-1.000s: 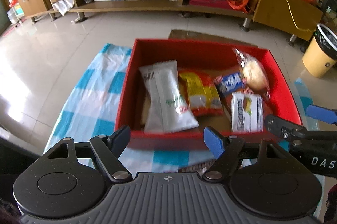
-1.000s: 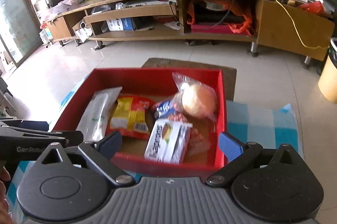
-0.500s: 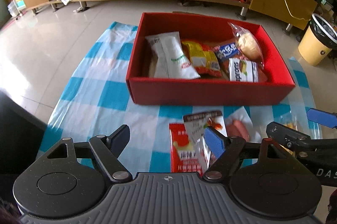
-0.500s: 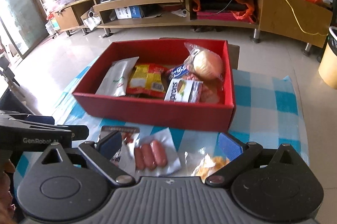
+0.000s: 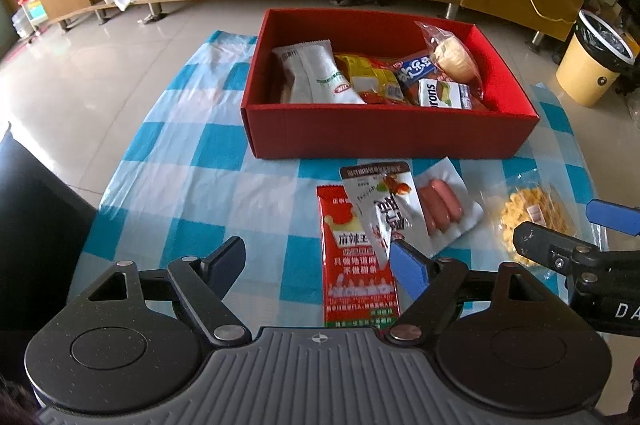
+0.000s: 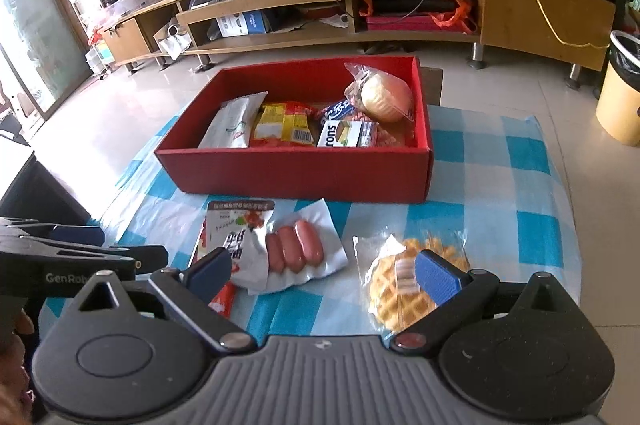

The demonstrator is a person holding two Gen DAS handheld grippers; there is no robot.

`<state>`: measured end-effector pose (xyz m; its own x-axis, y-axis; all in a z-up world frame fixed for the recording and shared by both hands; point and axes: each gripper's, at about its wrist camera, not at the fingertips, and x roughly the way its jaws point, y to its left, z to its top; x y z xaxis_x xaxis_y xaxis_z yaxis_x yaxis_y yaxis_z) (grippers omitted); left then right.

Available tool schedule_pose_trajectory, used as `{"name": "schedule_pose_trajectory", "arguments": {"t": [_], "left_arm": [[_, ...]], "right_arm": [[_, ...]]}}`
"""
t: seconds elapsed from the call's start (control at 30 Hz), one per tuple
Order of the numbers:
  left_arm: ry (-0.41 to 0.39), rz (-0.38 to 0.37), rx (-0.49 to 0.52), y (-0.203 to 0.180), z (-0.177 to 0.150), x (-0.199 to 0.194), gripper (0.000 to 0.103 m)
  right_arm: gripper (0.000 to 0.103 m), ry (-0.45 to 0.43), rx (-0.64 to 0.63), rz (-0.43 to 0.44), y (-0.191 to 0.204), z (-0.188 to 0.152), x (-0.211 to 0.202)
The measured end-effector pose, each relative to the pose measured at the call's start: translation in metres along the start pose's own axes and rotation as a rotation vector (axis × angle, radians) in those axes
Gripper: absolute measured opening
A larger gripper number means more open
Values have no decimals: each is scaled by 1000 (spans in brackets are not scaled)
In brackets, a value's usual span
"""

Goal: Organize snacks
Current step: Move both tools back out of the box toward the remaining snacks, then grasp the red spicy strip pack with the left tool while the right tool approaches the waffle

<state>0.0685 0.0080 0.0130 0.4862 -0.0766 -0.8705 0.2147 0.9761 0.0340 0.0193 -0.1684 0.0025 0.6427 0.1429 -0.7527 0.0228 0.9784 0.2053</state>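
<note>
Fingers of left gripper (image 5: 318,263) stand apart, empty, above the red sachet (image 5: 358,265) at lower centre; right gripper (image 6: 322,275) likewise spread, nothing held. Red box (image 5: 384,135), mid-frame, rigid card, already holds several crinkly packets. Left on the checked plastic sheet (image 5: 192,161), lower frame: red sachet, white pouch (image 6: 240,241) overlapping it, glossy sausage pack (image 6: 296,249), clear-bagged waffle (image 6: 400,285). Judged roughly half done

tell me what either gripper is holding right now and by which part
Nothing is held. The left gripper and the right gripper both hang open above the snack packs on the checked cloth, with nothing pressed between the fingers.
</note>
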Motion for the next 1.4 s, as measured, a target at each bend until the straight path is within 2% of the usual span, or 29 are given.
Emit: {"name": "schedule_pose_trajectory", "arguments": {"t": [0.5, 0.73, 0.93, 1.03, 1.1, 1.17, 1.4], "left_arm": [[57, -7, 41, -9, -23, 12, 85], [143, -22, -2, -11, -23, 39, 85], [167, 12, -16, -24, -16, 66, 84], [197, 14, -19, -30, -15, 79, 78], [192, 22, -12, -33, -16, 79, 77], [191, 15, 6, -36, -16, 77, 67], [211, -14, 27, -32, -29, 66, 64]], "right_arm": [[96, 44, 30, -61, -16, -26, -11], [96, 53, 83, -90, -31, -25, -14], [96, 49, 127, -94, -46, -14, -9], [96, 57, 159, -118, -60, -3, 0], [96, 77, 198, -125, -72, 0, 8], [96, 101, 238, -131, -81, 2, 18], [96, 150, 169, -140, -73, 7, 55]]}}
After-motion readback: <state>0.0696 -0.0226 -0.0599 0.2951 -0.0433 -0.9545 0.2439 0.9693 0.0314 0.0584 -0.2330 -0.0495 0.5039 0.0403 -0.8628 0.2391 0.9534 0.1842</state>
